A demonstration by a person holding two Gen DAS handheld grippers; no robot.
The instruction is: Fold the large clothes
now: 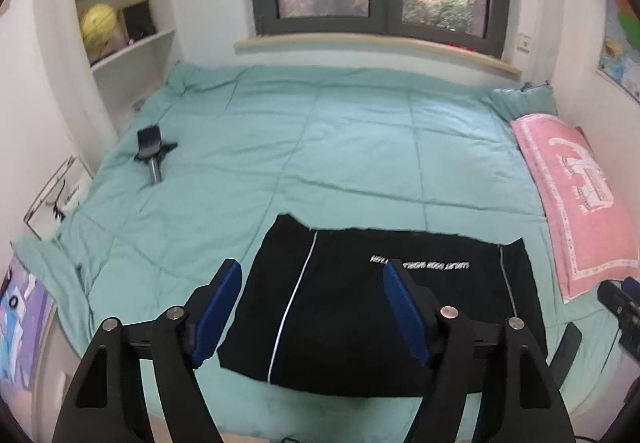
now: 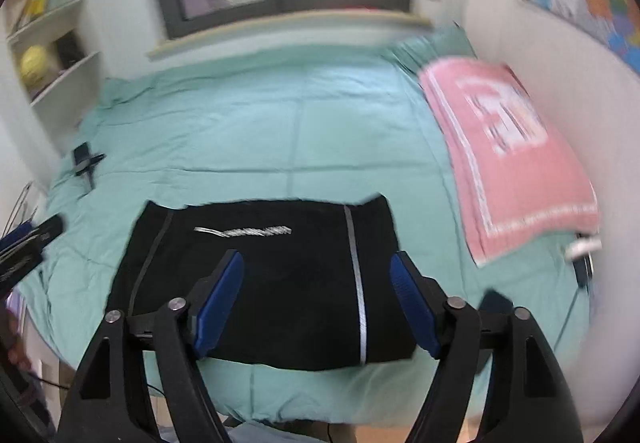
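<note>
- Left wrist view: the left tool (image 1: 312, 279) hangs above the near edge of the bed (image 1: 360, 147), its blue-padded fingers (image 1: 218, 307) spread wide with nothing between them.
- The black garment (image 1: 360, 323) lies folded into a flat rectangle on the green quilt, near the front edge, white lettering and thin white stripes facing up.
- A pink towel (image 1: 576, 203) lies along the right side of the bed; a phone holder (image 1: 150, 149) rests far left.
- Right wrist view, blurred: the right tool (image 2: 316, 271) hovers over the same garment (image 2: 260, 283), fingers apart and holding nothing.
- The other tool shows at the left edge of that view.
</note>
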